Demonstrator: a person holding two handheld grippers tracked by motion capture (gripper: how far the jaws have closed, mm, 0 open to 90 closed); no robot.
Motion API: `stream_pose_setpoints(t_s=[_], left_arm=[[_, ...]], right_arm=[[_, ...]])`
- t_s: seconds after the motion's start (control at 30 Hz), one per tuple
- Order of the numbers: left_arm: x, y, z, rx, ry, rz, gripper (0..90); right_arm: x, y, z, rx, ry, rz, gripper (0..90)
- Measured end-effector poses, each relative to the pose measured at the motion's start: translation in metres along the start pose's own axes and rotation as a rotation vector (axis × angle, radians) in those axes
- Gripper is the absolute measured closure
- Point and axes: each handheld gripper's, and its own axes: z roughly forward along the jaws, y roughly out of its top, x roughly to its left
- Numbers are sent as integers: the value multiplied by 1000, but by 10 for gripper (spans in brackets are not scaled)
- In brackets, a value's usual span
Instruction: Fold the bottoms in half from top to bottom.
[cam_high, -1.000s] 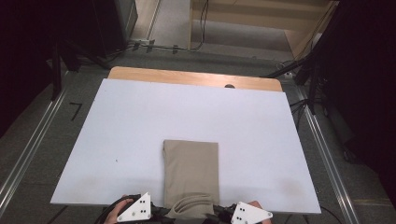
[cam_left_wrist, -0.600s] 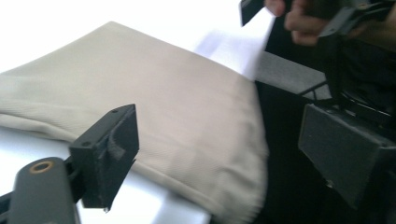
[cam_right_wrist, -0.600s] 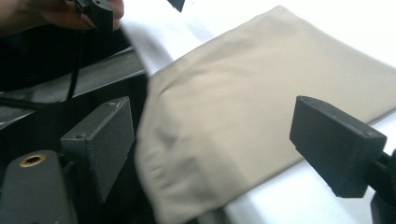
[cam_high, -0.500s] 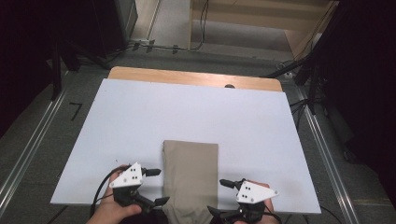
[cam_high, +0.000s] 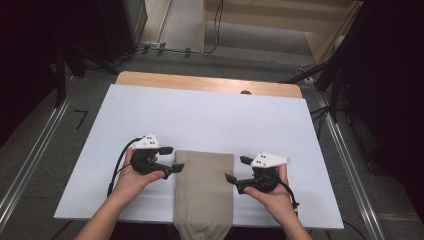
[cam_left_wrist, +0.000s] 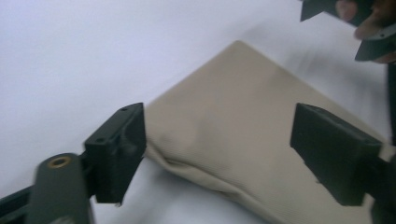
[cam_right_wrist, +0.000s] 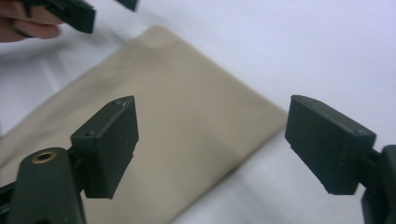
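Jaws spread wide and empty, the left gripper (cam_high: 170, 159) and right gripper (cam_high: 235, 169) flank a folded beige cloth garment (cam_high: 204, 186) at six o'clock on the white table (cam_high: 210, 120) — soft, light, likely limp, best pinched at its far corners.

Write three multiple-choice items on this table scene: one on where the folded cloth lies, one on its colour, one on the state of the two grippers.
1. Where does the folded cloth lie on the white board?
A. at the far edge
B. at the near edge, between the grippers
C. at the left corner

2. What colour is the cloth?
A. beige
B. blue
C. red

3. How do the left gripper and right gripper stand?
A. both shut on the cloth
B. one open, one shut
C. both open, jaws apart

Key: 1 B, its near end overhangs the near edge, a gripper at each side; 2 A, it is tan in all views; 3 C, both gripper views show jaws wide apart, gripping nothing.
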Motion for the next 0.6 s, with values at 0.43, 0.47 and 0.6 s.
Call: stream_pose_setpoints(t_s=[0.43,0.47,0.6], left_arm=[[24,-1,23,124,36,-28,454],[24,-2,24,143,45,-26,476],[23,-5,26,151,63,-23,480]], right_arm=[[-45,8,48,119,-54,101,408],[-46,7,54,141,-46,81,423],[-44,4,61,169,-54,59,446]])
